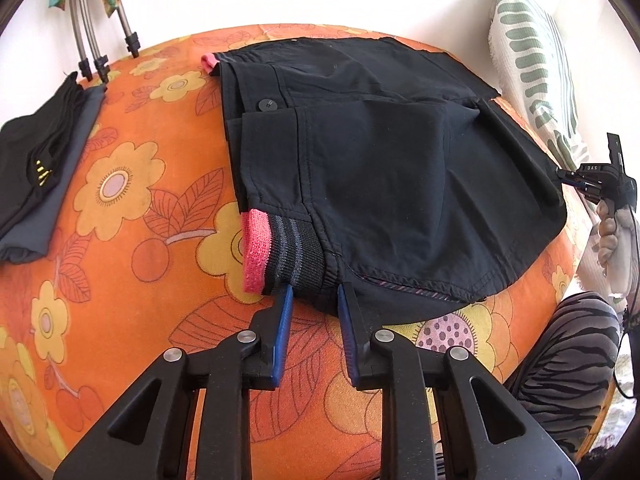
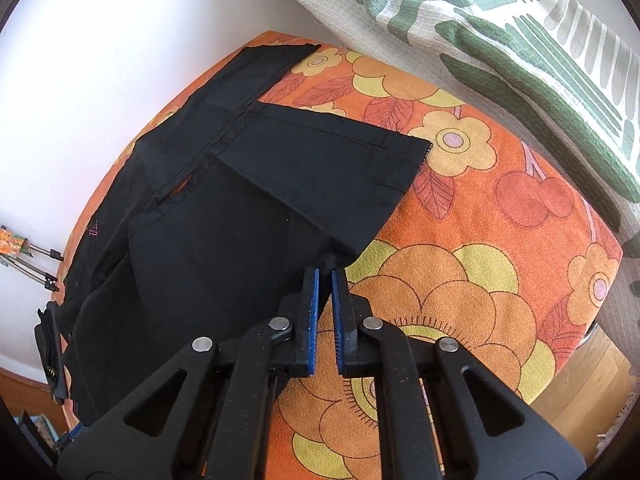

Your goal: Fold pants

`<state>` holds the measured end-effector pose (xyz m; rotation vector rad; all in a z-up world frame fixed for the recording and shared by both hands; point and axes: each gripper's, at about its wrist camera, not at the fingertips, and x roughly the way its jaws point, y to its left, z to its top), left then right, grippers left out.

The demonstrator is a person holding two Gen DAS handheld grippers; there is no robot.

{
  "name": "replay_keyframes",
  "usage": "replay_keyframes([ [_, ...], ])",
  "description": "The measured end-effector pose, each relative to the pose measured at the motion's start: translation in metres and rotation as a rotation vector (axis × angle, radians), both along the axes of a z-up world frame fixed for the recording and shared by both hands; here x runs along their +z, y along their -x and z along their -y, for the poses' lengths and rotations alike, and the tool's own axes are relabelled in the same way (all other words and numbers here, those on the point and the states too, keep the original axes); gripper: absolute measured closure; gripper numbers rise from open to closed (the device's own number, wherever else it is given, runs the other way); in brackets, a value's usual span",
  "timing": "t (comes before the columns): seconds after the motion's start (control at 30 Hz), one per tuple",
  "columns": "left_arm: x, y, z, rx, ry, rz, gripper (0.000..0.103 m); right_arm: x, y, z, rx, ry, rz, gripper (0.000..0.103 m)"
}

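Black pants [image 1: 380, 152] lie partly folded on the orange flowered cover [image 1: 132, 248]. Their striped elastic waistband with a pink end [image 1: 280, 256] points toward my left gripper [image 1: 314, 294]. Its blue pads are apart and straddle the waistband edge without clamping it. In the right wrist view the pants [image 2: 224, 216] spread to the left. My right gripper [image 2: 325, 270] is shut on a corner of the black fabric, pinched at the fingertips. The right gripper also shows at the far right of the left wrist view [image 1: 596, 180], held by a hand.
A folded black and grey garment pile [image 1: 36, 176] lies at the left edge. A white and green patterned pillow [image 2: 520, 40] leans at the right against the white wall. Tripod legs [image 1: 96, 40] stand behind the bed. A zebra-print knee [image 1: 568, 360] is at the lower right.
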<state>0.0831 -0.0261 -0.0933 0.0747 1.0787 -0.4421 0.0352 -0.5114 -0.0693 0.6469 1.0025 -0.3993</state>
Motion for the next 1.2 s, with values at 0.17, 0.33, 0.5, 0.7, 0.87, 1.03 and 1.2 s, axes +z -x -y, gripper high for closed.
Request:
replay_keyframes([
  [0.17,0.015,0.002,0.005,-0.012,-0.010,0.068,0.086,0.022,-0.001,0.001,0.001,0.067,0.045,0.100],
  [0.33,0.025,0.003,0.006,-0.022,-0.005,0.111,0.088,0.040,-0.002,0.004,0.022,0.083,0.079,0.100],
  [0.5,0.025,0.002,0.006,-0.024,-0.002,0.119,0.088,0.035,0.005,-0.014,0.142,0.112,0.031,0.096],
  [0.7,0.041,-0.014,0.006,0.012,-0.013,0.187,0.103,0.032,0.024,-0.069,0.386,0.240,-0.036,0.035],
  [0.87,0.045,-0.032,-0.005,0.052,0.027,0.169,0.103,0.012,0.034,-0.073,0.393,0.003,-0.079,0.035],
  [1.03,0.042,-0.024,-0.007,0.032,0.021,0.159,0.103,-0.005,0.033,-0.080,0.372,-0.097,-0.066,0.035],
  [1.2,0.037,-0.008,0.000,-0.069,-0.017,0.142,0.097,-0.007,0.017,-0.101,0.416,-0.129,-0.063,0.075],
])
